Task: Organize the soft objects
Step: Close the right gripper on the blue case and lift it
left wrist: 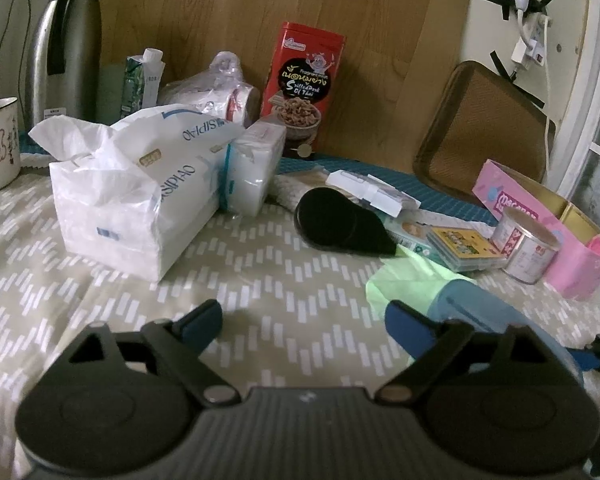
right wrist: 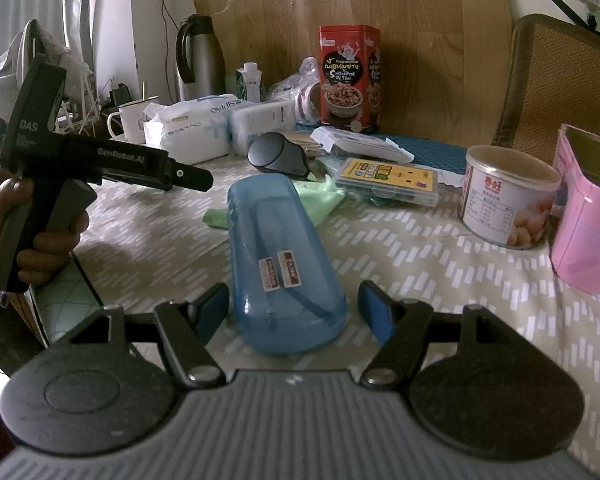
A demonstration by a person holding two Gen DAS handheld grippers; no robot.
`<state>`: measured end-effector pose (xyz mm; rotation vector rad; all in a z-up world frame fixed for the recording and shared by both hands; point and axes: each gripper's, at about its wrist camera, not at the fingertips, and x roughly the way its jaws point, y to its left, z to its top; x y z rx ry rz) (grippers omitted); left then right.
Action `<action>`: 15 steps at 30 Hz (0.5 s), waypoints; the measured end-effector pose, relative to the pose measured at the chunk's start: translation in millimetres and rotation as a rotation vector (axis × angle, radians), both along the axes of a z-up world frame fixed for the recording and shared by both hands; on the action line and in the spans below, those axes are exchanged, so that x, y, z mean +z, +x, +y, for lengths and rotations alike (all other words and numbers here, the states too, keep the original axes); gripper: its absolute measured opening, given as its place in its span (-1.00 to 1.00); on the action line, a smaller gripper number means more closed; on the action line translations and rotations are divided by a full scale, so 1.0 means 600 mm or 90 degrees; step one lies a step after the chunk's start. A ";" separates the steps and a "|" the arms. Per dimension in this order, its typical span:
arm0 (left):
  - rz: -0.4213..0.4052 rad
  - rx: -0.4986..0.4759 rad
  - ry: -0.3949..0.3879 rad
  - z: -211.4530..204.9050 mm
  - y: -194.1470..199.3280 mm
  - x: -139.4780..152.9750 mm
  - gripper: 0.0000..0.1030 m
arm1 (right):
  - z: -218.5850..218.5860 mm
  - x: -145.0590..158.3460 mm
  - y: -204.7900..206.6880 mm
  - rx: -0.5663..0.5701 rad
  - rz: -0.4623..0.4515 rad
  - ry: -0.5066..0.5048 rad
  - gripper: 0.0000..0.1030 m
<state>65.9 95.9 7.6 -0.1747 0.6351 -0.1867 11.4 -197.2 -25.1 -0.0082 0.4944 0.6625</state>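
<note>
Here, right gripper [right wrist: 292, 312] spread wide around the near end of a translucent blue plastic case [right wrist: 280, 260], pale green soft cloth [right wrist: 320, 200] tucked beyond it, black oval mouse [right wrist: 278, 154] behind; left gripper [left wrist: 300, 320] released, empty, white tissue pack [left wrist: 140, 196] ahead-left, case to its right.

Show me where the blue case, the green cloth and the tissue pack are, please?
blue case [right wrist: 284, 264]: right wrist view, on its lid near the two stickers.
green cloth [left wrist: 408, 276]: left wrist view, on its bare middle fold.
tissue pack [left wrist: 140, 200]: left wrist view, on its printed plastic side.
</note>
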 end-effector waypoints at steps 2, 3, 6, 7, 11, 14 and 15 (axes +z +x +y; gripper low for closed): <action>0.000 0.000 -0.001 0.001 0.000 0.000 0.80 | -0.001 0.000 0.000 0.001 0.000 0.001 0.43; 0.000 0.000 -0.001 0.000 0.000 0.000 0.80 | -0.001 0.000 0.000 0.001 0.000 0.000 0.43; 0.000 0.000 -0.001 0.000 0.000 0.000 0.80 | 0.001 0.001 -0.003 0.002 -0.010 -0.008 0.18; 0.000 0.001 0.000 0.000 0.000 0.000 0.80 | 0.003 0.001 -0.005 0.003 -0.014 -0.012 0.17; 0.000 0.001 0.000 0.000 0.000 0.000 0.82 | 0.005 0.001 -0.006 0.006 -0.018 -0.019 0.16; 0.000 0.000 -0.004 0.001 0.000 0.000 0.84 | 0.005 0.001 -0.006 0.006 -0.018 -0.019 0.16; 0.000 0.000 -0.005 0.002 -0.001 0.000 0.84 | 0.004 0.001 -0.006 0.007 -0.018 -0.019 0.16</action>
